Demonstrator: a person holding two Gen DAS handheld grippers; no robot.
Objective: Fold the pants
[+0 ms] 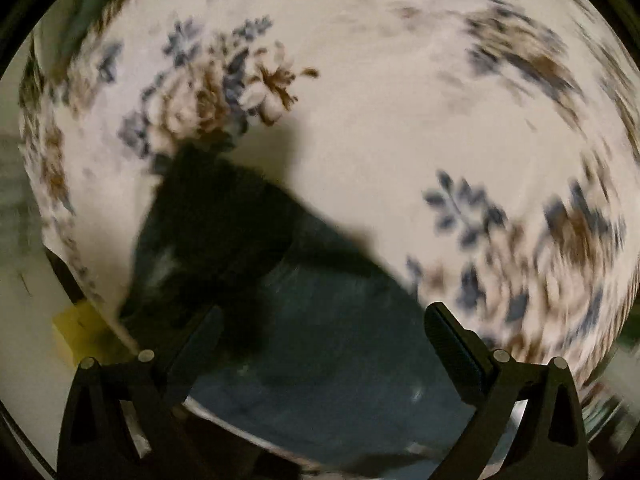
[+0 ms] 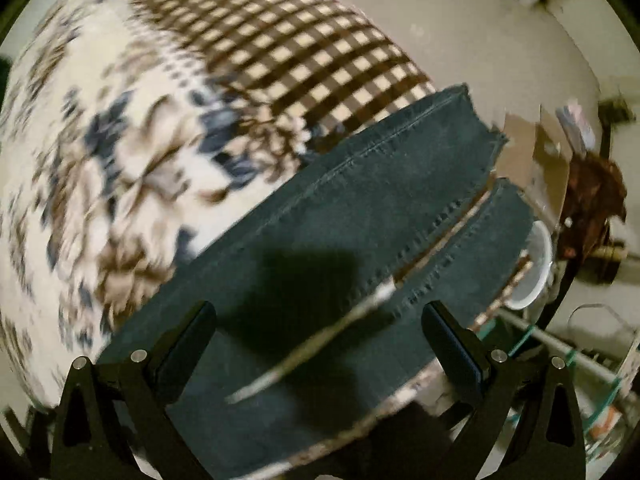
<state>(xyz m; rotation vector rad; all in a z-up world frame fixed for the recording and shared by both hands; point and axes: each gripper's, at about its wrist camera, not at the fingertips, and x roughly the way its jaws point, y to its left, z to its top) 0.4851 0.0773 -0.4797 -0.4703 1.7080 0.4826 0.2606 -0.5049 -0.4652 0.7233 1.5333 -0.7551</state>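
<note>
Dark blue jeans (image 2: 360,216) lie flat on a floral cloth (image 2: 132,168), their two legs side by side with the hems at the upper right in the right wrist view. My right gripper (image 2: 320,320) hovers open above the legs, holding nothing. In the left wrist view the jeans (image 1: 340,340) lie low in the frame, their waist end to the left, partly under a dark shadow. My left gripper (image 1: 324,324) is open above them and empty. Both views are blurred by motion.
The floral cloth (image 1: 380,128) covers the surface, with a brown checked part (image 2: 304,52) at the far side. A yellow object (image 1: 80,328) sits off the cloth's left edge. A white bowl (image 2: 532,272), a glass shelf (image 2: 560,344) and clutter lie at the right.
</note>
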